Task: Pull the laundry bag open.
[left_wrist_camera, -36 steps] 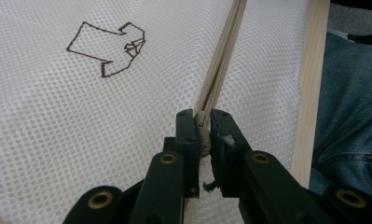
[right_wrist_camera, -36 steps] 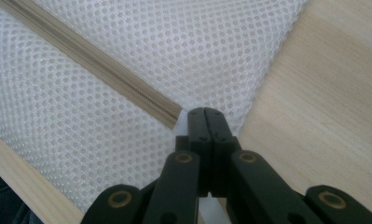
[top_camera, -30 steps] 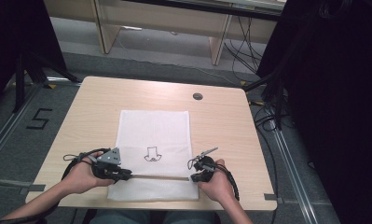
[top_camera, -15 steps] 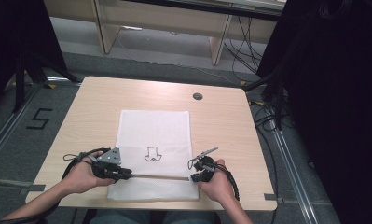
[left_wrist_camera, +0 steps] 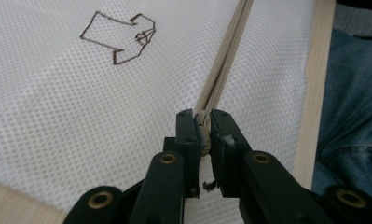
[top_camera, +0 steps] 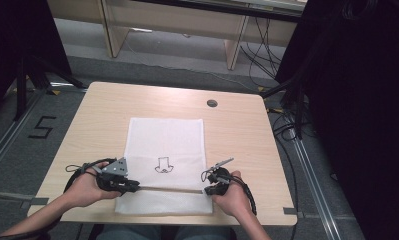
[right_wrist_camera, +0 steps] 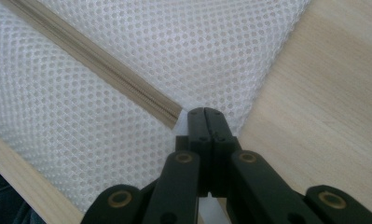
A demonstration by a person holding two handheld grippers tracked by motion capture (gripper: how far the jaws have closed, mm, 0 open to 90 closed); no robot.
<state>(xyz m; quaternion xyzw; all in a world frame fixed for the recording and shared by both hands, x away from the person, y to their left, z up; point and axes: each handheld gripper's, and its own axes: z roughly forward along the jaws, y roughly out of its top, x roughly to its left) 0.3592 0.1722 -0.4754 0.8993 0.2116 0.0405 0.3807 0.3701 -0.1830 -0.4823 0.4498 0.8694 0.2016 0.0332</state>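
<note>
My left claw [left_wrist_camera: 203, 133] pinches the zipper pull at the left end of the beige zipper [top_camera: 167, 189]; my right claw [right_wrist_camera: 205, 122] is clamped on the white mesh bag [top_camera: 166, 145] at the zipper's right end. The zipper runs straight between them, low in frame, nothing blocking.

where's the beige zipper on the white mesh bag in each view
high view: the beige zipper runs level across the white mesh bag near its near edge, between the two grippers.
left gripper view: it runs from the jaws to the top edge, right of centre.
right gripper view: it slants from the top left corner to the jaws.
shared landmark: the light wooden table.
</note>
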